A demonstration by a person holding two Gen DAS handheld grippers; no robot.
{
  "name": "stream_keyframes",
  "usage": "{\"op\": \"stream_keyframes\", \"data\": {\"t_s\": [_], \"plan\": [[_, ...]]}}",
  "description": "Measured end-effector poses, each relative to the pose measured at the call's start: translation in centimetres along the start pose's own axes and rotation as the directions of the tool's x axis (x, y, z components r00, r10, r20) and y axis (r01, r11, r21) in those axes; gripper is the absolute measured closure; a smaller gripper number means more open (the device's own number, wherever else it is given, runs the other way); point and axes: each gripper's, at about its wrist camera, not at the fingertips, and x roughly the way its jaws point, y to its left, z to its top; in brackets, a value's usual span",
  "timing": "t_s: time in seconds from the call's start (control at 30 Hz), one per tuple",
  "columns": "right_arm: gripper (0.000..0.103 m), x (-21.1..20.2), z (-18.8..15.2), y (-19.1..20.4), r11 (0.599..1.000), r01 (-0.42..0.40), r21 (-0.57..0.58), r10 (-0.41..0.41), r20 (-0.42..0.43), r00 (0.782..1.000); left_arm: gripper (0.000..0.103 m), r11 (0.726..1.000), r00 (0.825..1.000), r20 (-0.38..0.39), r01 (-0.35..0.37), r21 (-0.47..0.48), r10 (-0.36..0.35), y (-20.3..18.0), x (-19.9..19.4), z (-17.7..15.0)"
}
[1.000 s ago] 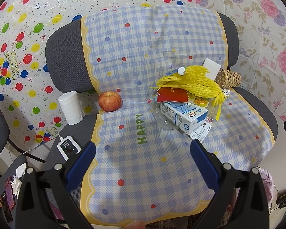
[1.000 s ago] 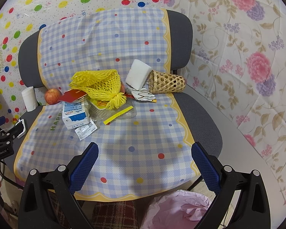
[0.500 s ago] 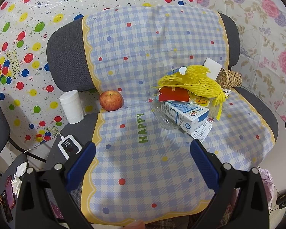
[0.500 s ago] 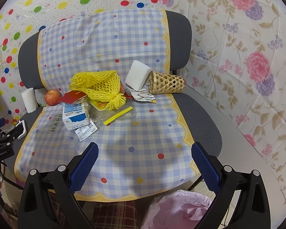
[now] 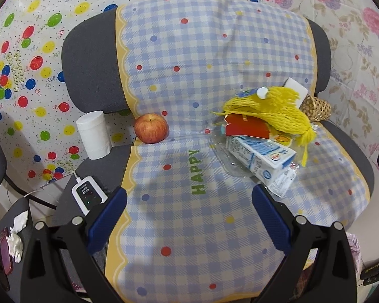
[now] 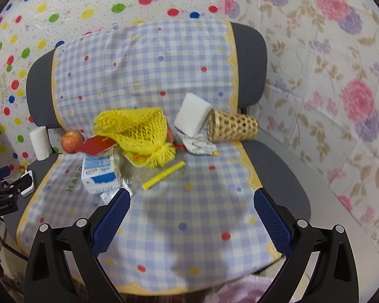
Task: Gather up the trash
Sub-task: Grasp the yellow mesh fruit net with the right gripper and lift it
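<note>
A pile of trash lies on the chair's checked cloth [image 5: 189, 227]: a blue-white milk carton [image 5: 261, 157] [image 6: 101, 170], a yellow foam net [image 5: 267, 108] [image 6: 136, 131], a red packet [image 5: 247, 127] [image 6: 96, 144], clear plastic wrap [image 5: 227, 161], a paper slip [image 5: 283, 185] and a yellow strip [image 6: 164, 175]. My left gripper [image 5: 189, 202] is open, short of the pile and left of the carton. My right gripper [image 6: 190, 207] is open, just in front of the carton and strip. Nothing is between either pair of fingers.
A red apple [image 5: 151, 131] [image 6: 72, 141], a white paper roll [image 5: 94, 134] and a white device with cable [image 5: 88, 197] sit at the chair's left. A woven basket [image 6: 231, 127] lies on its side beside a white sponge block [image 6: 192, 117]. A pink bag [image 6: 242, 291] sits below.
Both grippers have moved forward toward the chair; the trash pile looks larger and nearer in both views. Both stay open.
</note>
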Motion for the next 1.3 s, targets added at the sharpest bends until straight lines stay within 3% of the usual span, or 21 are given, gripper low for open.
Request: {"op": "stream_keyframes", "data": {"t_s": [0.17,0.43,0.57,0.8,0.87,0.93,0.97,1.03,1.07,1.13,1.27,1.3], "plan": [[0.006,3.7,2.0,1.4,0.997,-0.067,-0.026,0.066,-0.051,0.997,0.007,0.999,0.999,-0.008,-0.037,-0.01,0.037,0.6,2.0,1.3],[0.007,6.8,7.9,4.8,0.989,-0.14,-0.044,0.141,0.019,0.99,0.007,0.999,0.999,-0.006,-0.052,-0.01,0.052,1.4,4.3,4.3],[0.011,11.2,10.9,6.2,0.982,-0.19,-0.015,0.19,-0.007,0.982,0.007,0.998,0.998,0.024,-0.065,-0.016,0.065,1.9,5.3,5.8],[0.007,18.5,11.6,6.5,0.986,-0.161,0.04,0.164,-0.097,0.982,0.007,0.995,0.992,0.082,-0.094,-0.01,0.095,2.0,7.7,7.0],[0.007,20.8,10.6,5.7,0.978,-0.185,0.099,0.199,-0.155,0.968,0.007,0.996,0.993,0.079,-0.087,0.003,0.086,1.8,8.2,6.8],[0.008,22.4,9.6,5.3,0.957,-0.234,0.172,0.268,-0.212,0.94,0.007,0.998,0.998,0.037,-0.055,0.007,0.054,1.8,9.2,6.6],[0.01,23.2,9.1,5.2,0.939,-0.272,0.209,0.318,-0.237,0.918,0.007,0.999,0.999,0.018,-0.047,0.006,0.047,1.8,9.6,6.5],[0.02,23.5,8.5,5.4,0.92,-0.313,0.237,0.368,-0.241,0.898,0.007,0.998,0.998,-0.011,-0.054,0.012,0.054,1.7,10.3,6.2],[0.046,23.2,8.4,5.6,0.924,-0.308,0.226,0.359,-0.235,0.903,0.007,0.998,0.998,-0.019,-0.056,0.016,0.056,1.7,10.4,6.0],[0.052,22.3,8.9,5.9,0.926,-0.312,0.211,0.354,-0.207,0.912,0.007,0.998,0.998,-0.022,-0.054,0.023,0.055,1.7,10.3,5.8],[0.057,18.9,10.9,7.0,0.953,-0.278,0.122,0.292,-0.117,0.949,0.007,0.998,0.998,-0.016,-0.062,0.025,0.062,1.9,9.4,5.8],[0.067,18.3,11.5,7.0,0.953,-0.281,0.112,0.292,-0.1,0.951,0.007,0.998,0.998,-0.01,-0.064,0.022,0.064,2.0,8.9,5.8]]}}
